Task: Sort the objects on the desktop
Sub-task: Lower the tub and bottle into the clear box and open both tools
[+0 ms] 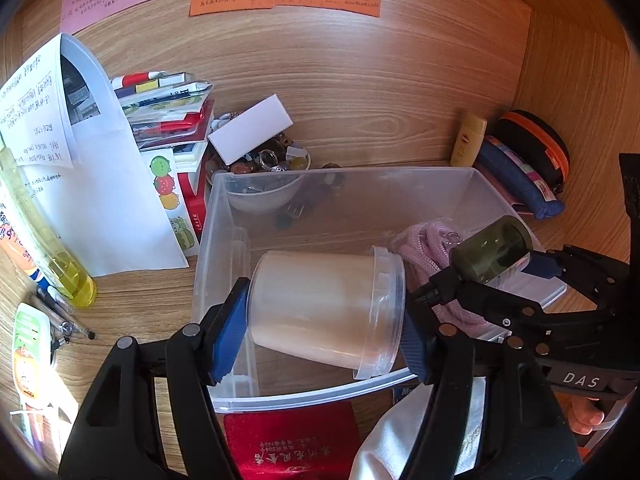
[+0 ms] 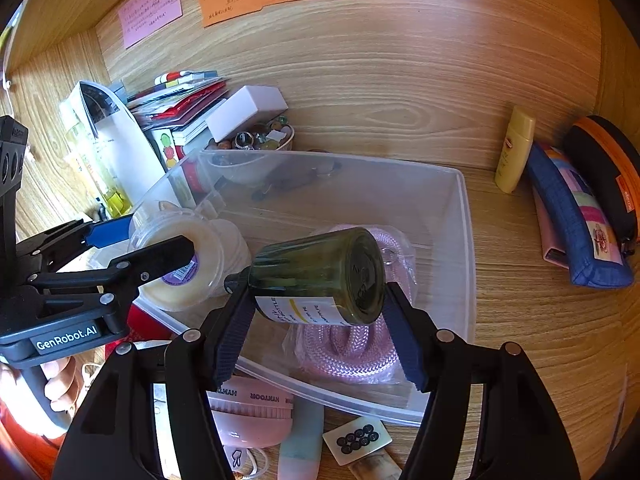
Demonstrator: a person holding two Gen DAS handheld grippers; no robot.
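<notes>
1. Your left gripper (image 1: 320, 316) points down at a slant over the clear plastic bin (image 1: 340, 184). Its blue pads are clenched on the frosted lidded tub (image 1: 320, 308), one on the base and one on the lid, so the tub lies on its side above the bin's near left part.
2. Your right gripper (image 2: 316, 320) slants down the same way, just beside the left one. It grasps the dark green bottle (image 2: 320, 276) end to end, base against one pad and cap against the other, held sideways over the pink rope (image 2: 348, 348) coiled in the bin.
3. Your fingers (image 2: 60, 384) show only partly under the left gripper's handle.
4. The bottle's label is partly turned away and hard to read.
5. The bin's far wall blurs the small bowl (image 1: 264, 196) of trinkets behind it.
</notes>
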